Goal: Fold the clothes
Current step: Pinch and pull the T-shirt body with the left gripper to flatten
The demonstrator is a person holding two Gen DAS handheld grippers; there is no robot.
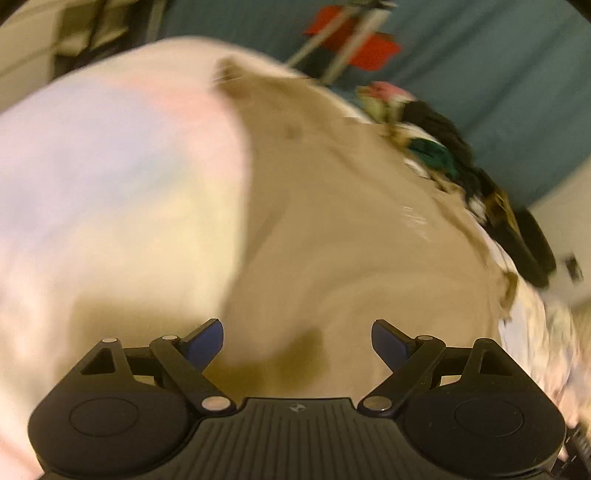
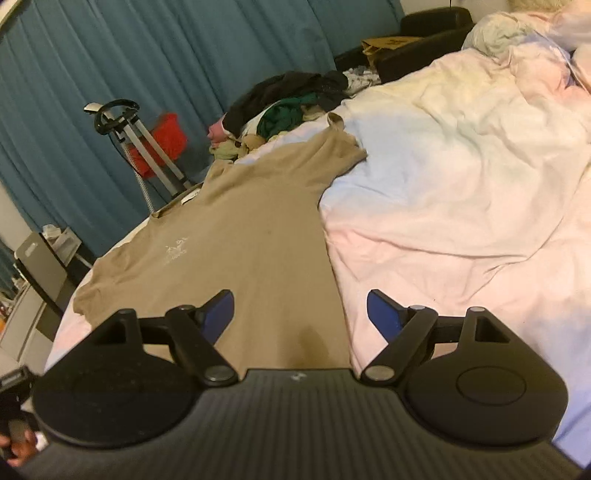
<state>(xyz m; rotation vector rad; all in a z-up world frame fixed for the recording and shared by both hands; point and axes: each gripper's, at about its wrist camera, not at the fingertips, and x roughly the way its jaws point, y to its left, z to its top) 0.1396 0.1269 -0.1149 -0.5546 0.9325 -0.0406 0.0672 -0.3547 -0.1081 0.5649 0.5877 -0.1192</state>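
A tan T-shirt (image 2: 236, 221) lies spread flat on the bed, chest logo up, one sleeve toward the far pile and one at the left edge. It also shows, blurred, in the left wrist view (image 1: 332, 221). My right gripper (image 2: 300, 314) is open and empty just above the shirt's near hem, its right finger over the pale sheet. My left gripper (image 1: 297, 343) is open and empty above the shirt's fabric near its edge with the sheet.
A pale pink duvet (image 2: 461, 166) covers the bed. A pile of dark, green and pink clothes (image 2: 288, 107) lies at the far edge, also in the left wrist view (image 1: 443, 155). Teal curtains (image 2: 129, 55), a red-and-metal stand (image 2: 155, 147) and a black box (image 2: 424, 33) stand beyond.
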